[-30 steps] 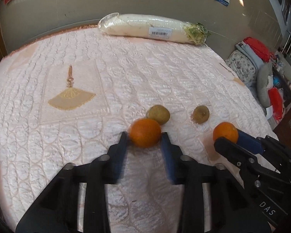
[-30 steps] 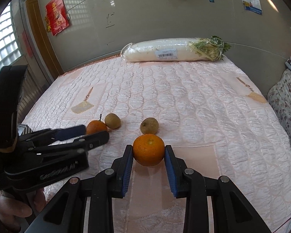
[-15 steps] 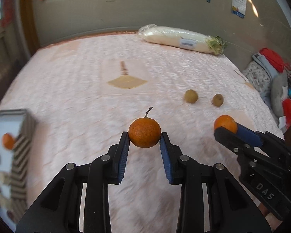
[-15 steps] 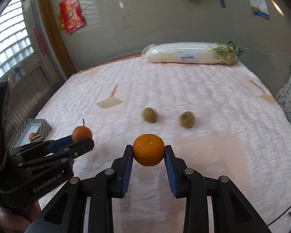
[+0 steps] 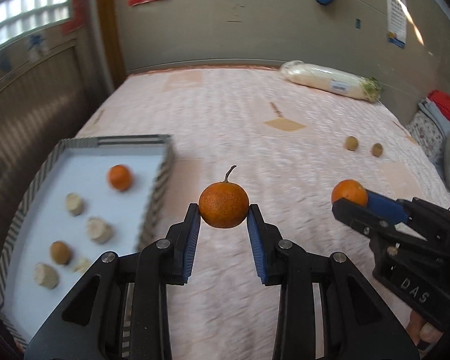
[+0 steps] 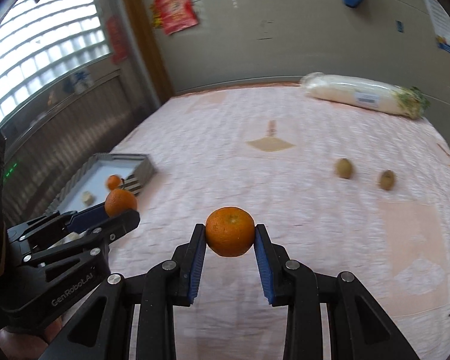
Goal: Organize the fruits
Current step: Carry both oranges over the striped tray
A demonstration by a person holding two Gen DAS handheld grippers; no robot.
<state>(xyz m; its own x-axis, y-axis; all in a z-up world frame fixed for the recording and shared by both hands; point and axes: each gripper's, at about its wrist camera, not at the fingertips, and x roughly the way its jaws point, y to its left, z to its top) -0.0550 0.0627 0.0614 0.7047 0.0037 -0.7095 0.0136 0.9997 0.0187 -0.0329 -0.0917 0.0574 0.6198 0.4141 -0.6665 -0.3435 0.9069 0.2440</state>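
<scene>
Both grippers are swinging leftward from the kiwis [image 5: 351, 143] toward the tray [image 5: 162, 174], the left gripper [image 5: 224, 214] clamping a stemmed orange [image 5: 223, 208], the right gripper [image 6: 230, 240] clamping another orange [image 6: 230, 231], carried aloft for sorting.

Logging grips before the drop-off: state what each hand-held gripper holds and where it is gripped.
Left hand-held gripper: stemmed orange, pinched at its two sides, stem up. Right hand-held gripper: stemless orange, likewise clamped across its sides.
</scene>
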